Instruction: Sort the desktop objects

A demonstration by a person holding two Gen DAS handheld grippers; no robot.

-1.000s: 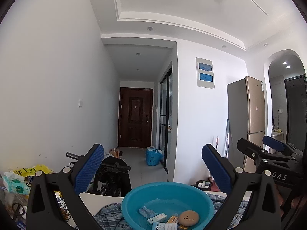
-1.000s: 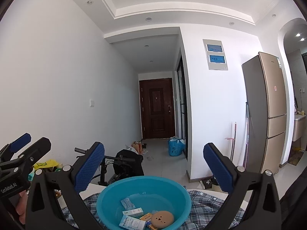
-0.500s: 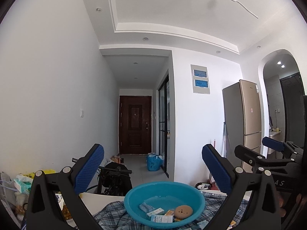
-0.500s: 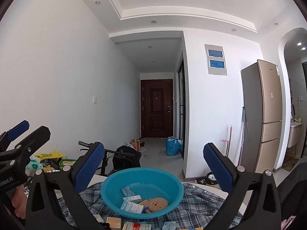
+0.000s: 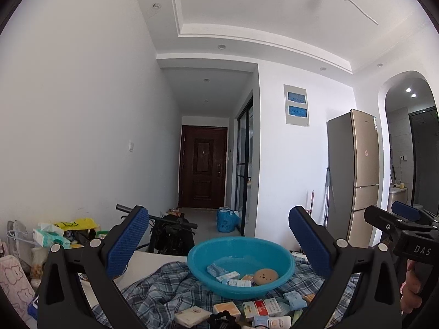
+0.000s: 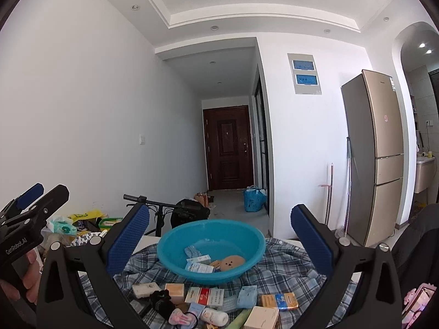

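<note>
Clutter that sat below the frame a second ago now shows in front of the blue basin point(image 6: 211, 246): small boxes point(image 6: 204, 295), a black hair tie point(image 6: 160, 301), a white tube point(image 6: 214, 316), all on the plaid cloth point(image 6: 285, 277). The basin rests on that cloth and holds several small packets point(image 6: 199, 264) and a round tan bear-faced piece point(image 6: 232, 262). Left gripper point(image 5: 219, 242) and right gripper point(image 6: 219, 240) both hang above the table, jaws spread wide and empty.
</note>
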